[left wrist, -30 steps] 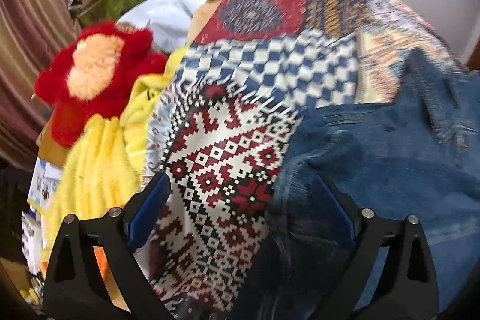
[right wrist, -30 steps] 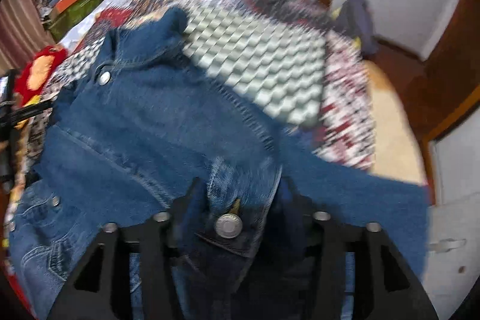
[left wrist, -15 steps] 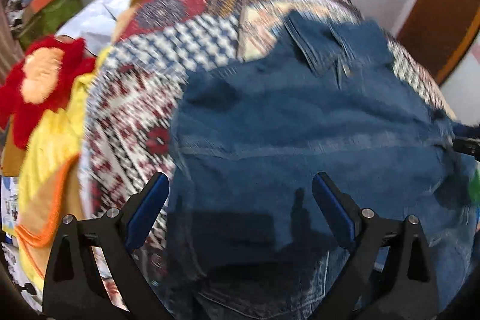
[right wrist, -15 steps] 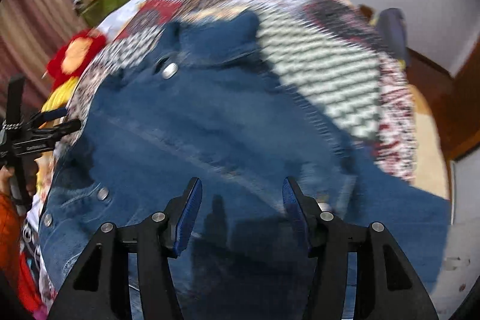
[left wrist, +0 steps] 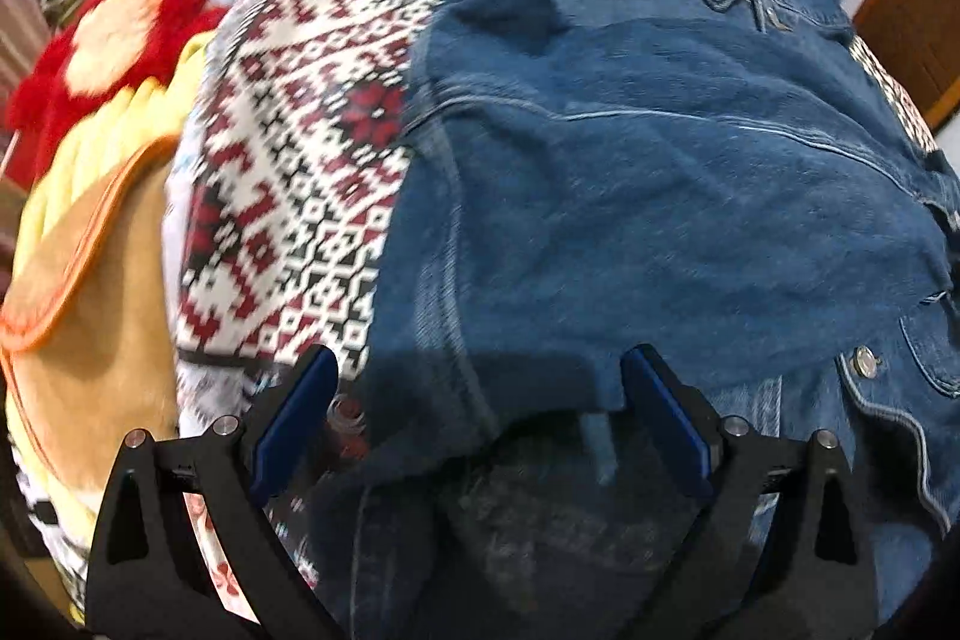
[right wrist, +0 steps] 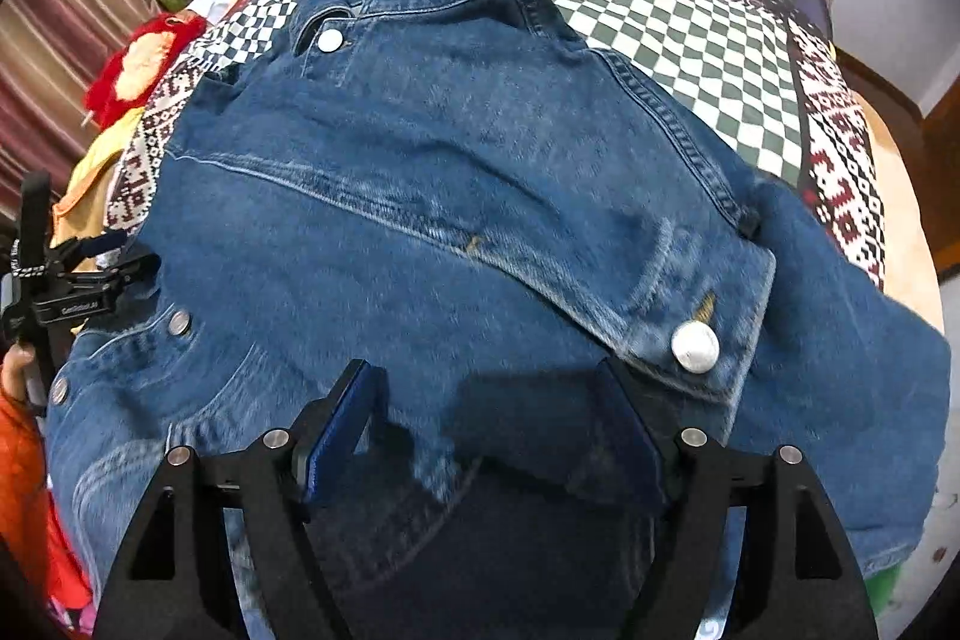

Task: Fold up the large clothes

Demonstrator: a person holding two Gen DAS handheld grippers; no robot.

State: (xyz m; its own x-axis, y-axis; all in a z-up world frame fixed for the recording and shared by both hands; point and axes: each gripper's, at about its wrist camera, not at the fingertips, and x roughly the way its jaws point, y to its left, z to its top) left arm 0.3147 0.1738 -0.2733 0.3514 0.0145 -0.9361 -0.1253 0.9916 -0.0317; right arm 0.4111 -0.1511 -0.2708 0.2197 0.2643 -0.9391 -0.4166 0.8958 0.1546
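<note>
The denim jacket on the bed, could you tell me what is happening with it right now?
A person with a gripper in each hand is folding the denim jacket on the patchwork bedspread. Both sleeves look folded in over the body. The right gripper is opening above the denim, nothing pinched. The left gripper hangs open over the jacket's near edge.

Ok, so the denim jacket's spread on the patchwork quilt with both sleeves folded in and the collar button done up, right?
Not quite. The collar button is undone: the right wrist view shows the collar open beside it. The denim jacket does lie on the patchwork quilt, both sleeves folded in.
</note>
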